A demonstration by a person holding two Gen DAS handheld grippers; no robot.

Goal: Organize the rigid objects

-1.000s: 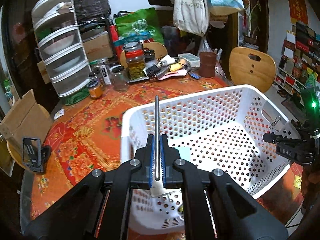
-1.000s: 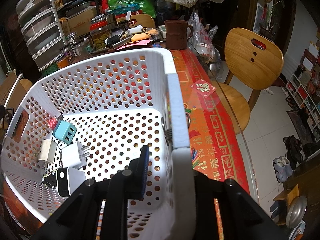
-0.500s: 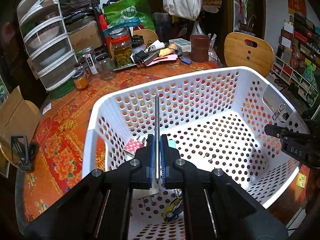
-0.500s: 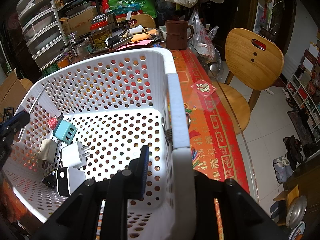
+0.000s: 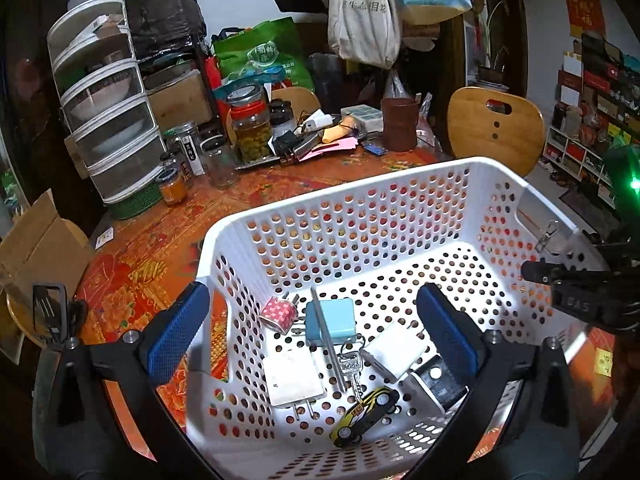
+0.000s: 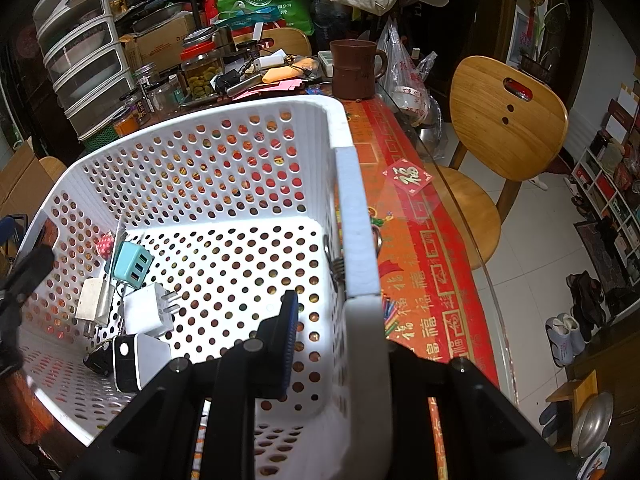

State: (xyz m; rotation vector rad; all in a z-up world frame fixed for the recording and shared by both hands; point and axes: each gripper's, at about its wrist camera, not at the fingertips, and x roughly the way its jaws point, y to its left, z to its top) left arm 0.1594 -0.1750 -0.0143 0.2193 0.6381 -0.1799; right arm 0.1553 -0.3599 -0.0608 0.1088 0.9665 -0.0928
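Note:
A white perforated basket (image 5: 320, 200) stands on the red patterned table. A thin metal rod (image 5: 328, 344) lies in it, across a blue charger (image 5: 334, 320), beside a pink dotted plug (image 5: 279, 314), white chargers (image 5: 292, 378), keys and a yellow toy car (image 5: 366, 410). My left gripper (image 5: 312, 292) hovers over these with its jaws opening wide and nothing between the pads. My right gripper (image 6: 336, 320) is shut on the basket's right wall (image 6: 360, 208), one pad (image 6: 289, 340) inside and the other hidden behind the wall. The rod (image 6: 112, 268) and blue charger (image 6: 132, 266) also show in the right wrist view.
Behind the basket stand glass jars (image 5: 250, 128), a brown mug (image 5: 398, 124) and a tray of clutter. A white drawer tower (image 5: 108, 120) stands far left and a cardboard box (image 5: 36, 248) beside the table. A wooden chair (image 6: 508, 120) stands at the right.
The left jaws went from shut on the metal rod to wide open, and the rod now lies in the basket on the chargers. The right gripper has not moved.

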